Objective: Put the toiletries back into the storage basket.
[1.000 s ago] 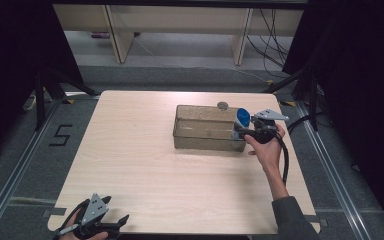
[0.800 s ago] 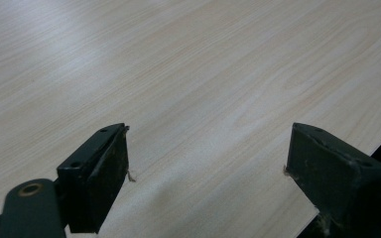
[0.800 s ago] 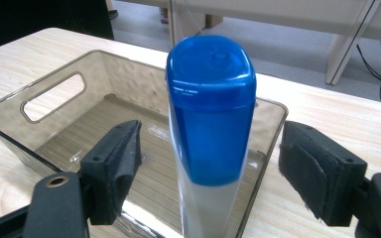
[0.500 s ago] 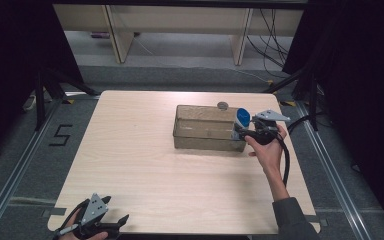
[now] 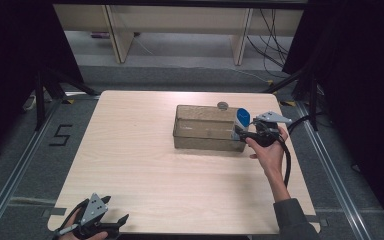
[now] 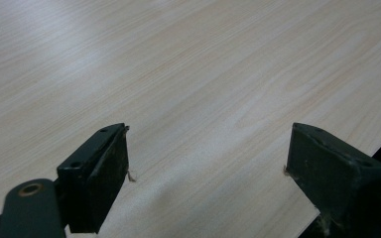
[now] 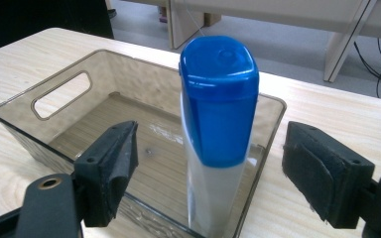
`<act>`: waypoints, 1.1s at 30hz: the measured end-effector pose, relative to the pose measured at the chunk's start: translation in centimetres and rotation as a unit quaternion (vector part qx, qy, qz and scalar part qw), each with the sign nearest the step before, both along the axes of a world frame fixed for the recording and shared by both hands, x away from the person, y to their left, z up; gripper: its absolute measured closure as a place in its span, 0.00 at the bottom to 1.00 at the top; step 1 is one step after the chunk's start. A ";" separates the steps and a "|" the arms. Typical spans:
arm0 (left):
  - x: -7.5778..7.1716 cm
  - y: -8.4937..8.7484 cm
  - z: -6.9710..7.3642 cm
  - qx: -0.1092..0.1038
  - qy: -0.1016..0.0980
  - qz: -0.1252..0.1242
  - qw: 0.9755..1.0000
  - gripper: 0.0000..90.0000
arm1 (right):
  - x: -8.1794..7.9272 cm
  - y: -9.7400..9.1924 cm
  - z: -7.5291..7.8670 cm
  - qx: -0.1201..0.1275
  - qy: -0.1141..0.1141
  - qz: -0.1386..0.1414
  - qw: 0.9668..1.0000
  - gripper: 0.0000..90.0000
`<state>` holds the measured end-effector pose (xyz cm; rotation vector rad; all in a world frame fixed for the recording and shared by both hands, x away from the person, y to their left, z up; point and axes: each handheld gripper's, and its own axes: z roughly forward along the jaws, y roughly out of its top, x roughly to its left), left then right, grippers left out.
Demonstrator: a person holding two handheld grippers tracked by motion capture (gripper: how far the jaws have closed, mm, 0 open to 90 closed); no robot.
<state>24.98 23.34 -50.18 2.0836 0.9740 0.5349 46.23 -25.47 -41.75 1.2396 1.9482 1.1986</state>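
Bottle (image 7: 218, 129) with the blue cap (image 7: 221, 94) stands upright inside the clear bin (image 7: 69, 94), at the end nearest your right hand-held gripper (image 7: 211, 173). Its white body rests against or just beside the bin's end wall; you cannot tell which. In the right gripper view the two black jaws stand wide apart on either side of the bottle, and neither pad touches it, so that gripper is released. From the high view the bin (image 5: 200, 131) sits on the table (image 5: 145, 165) toward its far right part, and the bottle (image 5: 242, 120) rises above the bin's right end. Your right hand (image 5: 267, 152) holds the right hand-held gripper (image 5: 243, 134) just beside that end, with its cable looping down along your forearm. A small round grey object (image 5: 223, 105) lies on the table just behind the bin's far wall.

Your left hand-held gripper (image 5: 122, 220) sits at the table's near left corner, well apart from the bin. In the left gripper view its jaws are spread wide over bare wood (image 6: 188, 74), with nothing between them, so your left hand-held gripper (image 6: 206, 163) is released too.
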 end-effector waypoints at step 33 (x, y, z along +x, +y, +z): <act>0.1 0.1 0.1 0.012 -0.002 -0.001 1.000 0.18 | -2.7 -0.8 0.4 0.016 -0.002 0.006 1.000 0.24</act>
